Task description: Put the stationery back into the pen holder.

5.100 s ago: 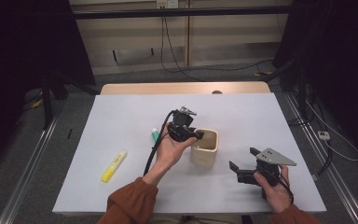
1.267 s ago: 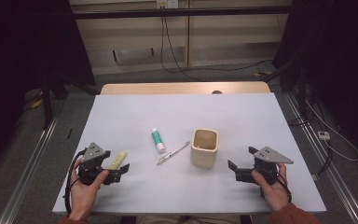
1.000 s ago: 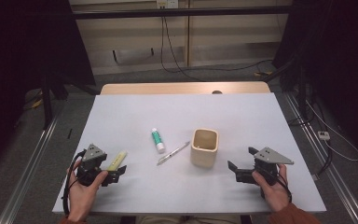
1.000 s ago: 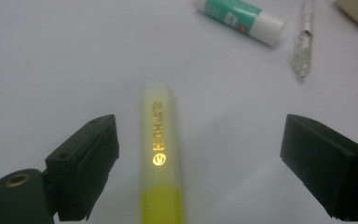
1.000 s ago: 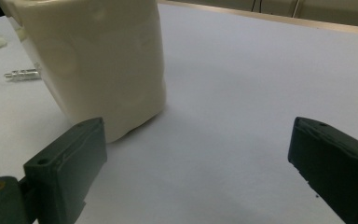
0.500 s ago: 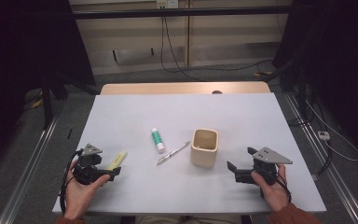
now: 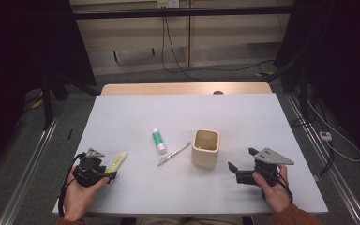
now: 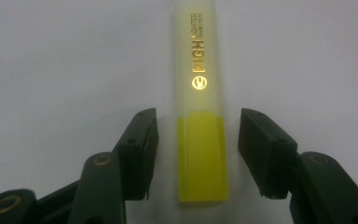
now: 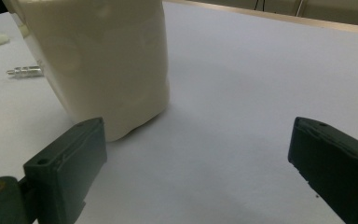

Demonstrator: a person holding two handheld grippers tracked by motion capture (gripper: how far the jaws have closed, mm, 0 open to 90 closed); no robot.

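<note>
The yellow highlighter (image 7: 116,161) lies flat on the white table (image 7: 178,112), near the front left corner. The left gripper (image 7: 104,176) sits at the highlighter's near end, held in the person's left hand (image 7: 77,197). In the left gripper view the highlighter (image 8: 200,116) runs lengthwise between the two black jaws, its solid yellow cap end toward the camera and its pale translucent barrel, printed with gold lettering, pointing away. The jaws have just been closing around it. A narrow gap shows on each side between pad and highlighter, so the pads do not yet press on it.

The right gripper (image 7: 240,165) rests near the front right of the table, held in the person's right hand (image 7: 276,192). Its jaws stand wide apart with nothing between them. In the right gripper view the cream square cup (image 9: 98,60) stands upright just beyond the jaw at the left of that view, apart from it.

In the high view the cup (image 7: 206,148) stands right of centre. A silver pen (image 7: 174,153) lies just left of the cup, and a green and white tube (image 7: 158,141) lies left of the pen. Both are well apart from the highlighter.
</note>
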